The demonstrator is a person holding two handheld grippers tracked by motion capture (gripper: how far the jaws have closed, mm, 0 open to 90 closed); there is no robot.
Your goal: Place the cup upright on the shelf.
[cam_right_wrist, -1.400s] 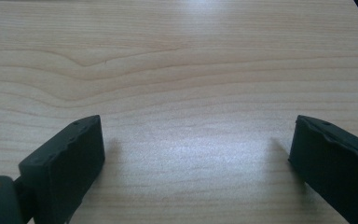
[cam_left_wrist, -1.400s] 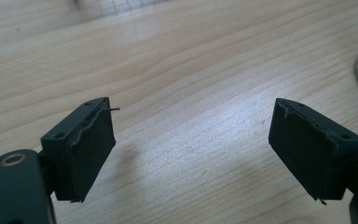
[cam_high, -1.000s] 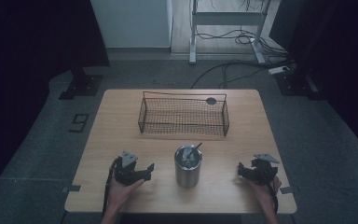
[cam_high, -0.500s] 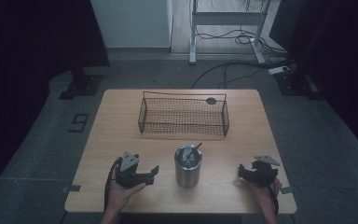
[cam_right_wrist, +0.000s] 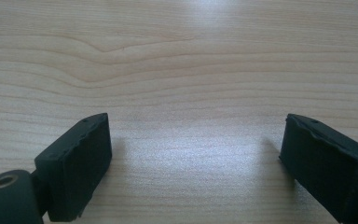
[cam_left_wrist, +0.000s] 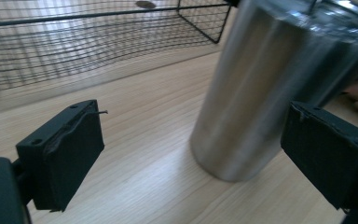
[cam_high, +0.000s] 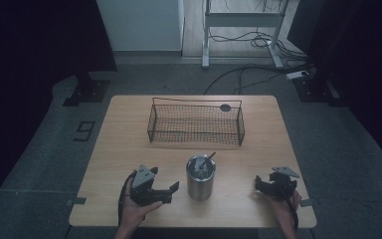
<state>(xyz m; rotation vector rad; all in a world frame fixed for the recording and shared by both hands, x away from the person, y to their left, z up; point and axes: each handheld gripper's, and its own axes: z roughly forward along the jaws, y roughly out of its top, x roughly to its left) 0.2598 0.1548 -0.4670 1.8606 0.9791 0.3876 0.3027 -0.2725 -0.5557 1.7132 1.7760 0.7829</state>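
Cup (cam_high: 200, 177) is the thing to watch: a tall steel cylinder standing upright on the near half of the table (cam_high: 124, 149), a thin utensil (cam_high: 209, 159) leaning out of its mouth. It sits between the two hands, but nearer the left gripper (cam_high: 171, 188), which points across the table toward it with the cup just beside its tips. From the left gripper view the cup's wall (cam_left_wrist: 261, 88) rises ahead and off to the right side, close to the right-hand jaw and not yet centred in the gap; the jaws have just been opening and stand apart with nothing between them but bare wood. So I'd say the reach has to slide sideways toward the cup, with the jaws spread wide enough to straddle that round body, since its long axis runs straight up and a grip would come from the side. Right gripper (cam_high: 259, 184) rests near the table's right edge, well apart from the cup, jaws spread over bare tabletop (cam_right_wrist: 191, 93). Behind the cup, farther back, stands the wire basket (cam_high: 196, 122).
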